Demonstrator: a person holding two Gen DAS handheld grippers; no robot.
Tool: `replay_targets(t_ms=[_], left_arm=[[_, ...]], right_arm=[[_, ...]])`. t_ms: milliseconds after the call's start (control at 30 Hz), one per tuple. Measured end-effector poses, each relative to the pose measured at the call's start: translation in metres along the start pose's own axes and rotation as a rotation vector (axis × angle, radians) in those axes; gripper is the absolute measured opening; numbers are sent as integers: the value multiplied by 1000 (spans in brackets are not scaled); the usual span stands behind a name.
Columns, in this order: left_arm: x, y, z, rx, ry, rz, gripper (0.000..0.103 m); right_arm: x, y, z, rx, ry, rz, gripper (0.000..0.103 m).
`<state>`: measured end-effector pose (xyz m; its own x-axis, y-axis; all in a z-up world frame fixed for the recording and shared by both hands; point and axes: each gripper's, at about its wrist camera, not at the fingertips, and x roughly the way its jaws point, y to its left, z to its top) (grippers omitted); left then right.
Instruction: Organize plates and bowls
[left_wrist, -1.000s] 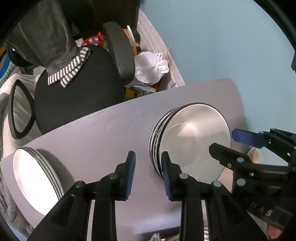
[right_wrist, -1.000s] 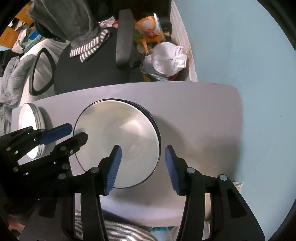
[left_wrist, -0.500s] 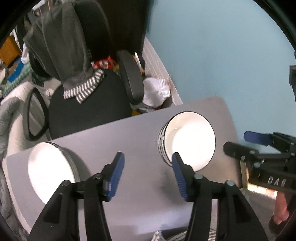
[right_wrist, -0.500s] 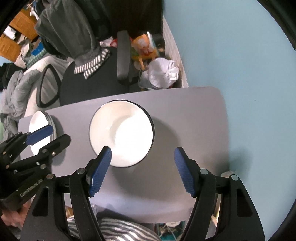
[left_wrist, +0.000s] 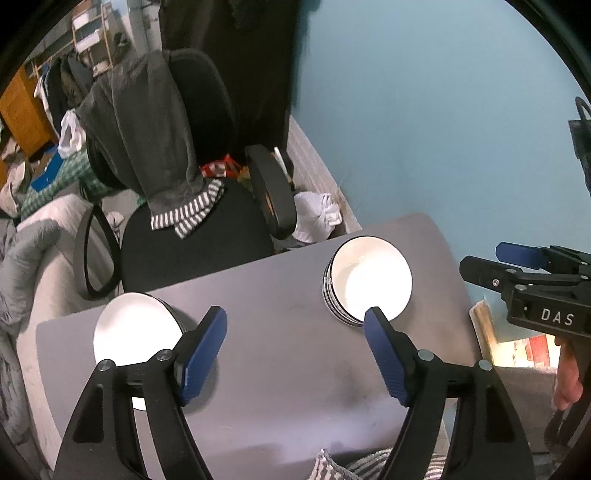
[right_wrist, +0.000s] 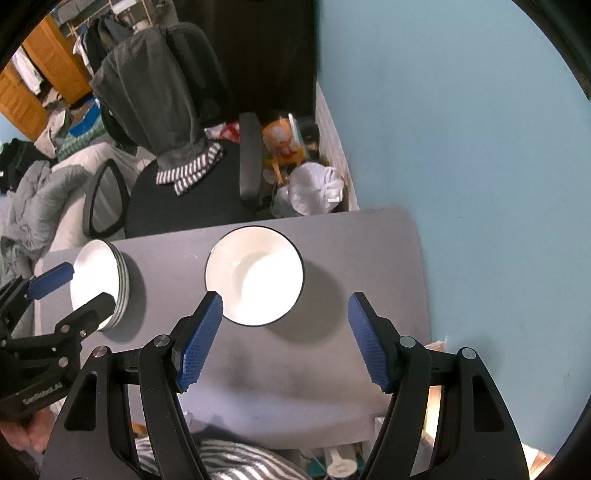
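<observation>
Both grippers are hanging above the grey table (left_wrist: 280, 369) and pointing steeply down at it, neither one touching anything. The left gripper (left_wrist: 295, 354) has its jaws spread wide, having just been opening, with nothing but bare tabletop between the blue pads. The right gripper (right_wrist: 284, 339) is also sitting open after widening a moment back, and it's empty too: the pads are framing the near rim of the bowls from above but not pressing on them.

The stack of bowls (right_wrist: 255, 275) is sitting toward the far edge of the table, roughly in the middle of it; white inside, dark rim, and in the left wrist view you can see the striped sides of several nested together. The stack of plates (right_wrist: 99, 284) is sitting near the table's far left corner, well apart from the bowls, with the layered edges showing on its right side.

Beyond the far edge a black office chair (left_wrist: 195, 236) is standing with a grey garment (left_wrist: 147, 122) draped over its backrest. A white bundle of cloth (right_wrist: 314, 188) is lying on the floor by the light blue wall (right_wrist: 461, 129), just past the table's far right corner.
</observation>
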<state>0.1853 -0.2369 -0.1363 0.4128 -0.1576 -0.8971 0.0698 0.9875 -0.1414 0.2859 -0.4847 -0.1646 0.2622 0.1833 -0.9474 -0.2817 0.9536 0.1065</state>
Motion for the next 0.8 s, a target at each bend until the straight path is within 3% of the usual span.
replay_targets(t_ms=[167,367,800], left_arm=[[-6,-2,-4,30,28,-52,82],[-7,-13,-18,90,44,-46,82],[13,-6,-19,-10,104,-75,83]], right_arm=[[-12,3,-9,-16,-40,-13,69],[-16,2,-16,11,-47,0,69],[6,-24,-28,56,21,-18,69]])
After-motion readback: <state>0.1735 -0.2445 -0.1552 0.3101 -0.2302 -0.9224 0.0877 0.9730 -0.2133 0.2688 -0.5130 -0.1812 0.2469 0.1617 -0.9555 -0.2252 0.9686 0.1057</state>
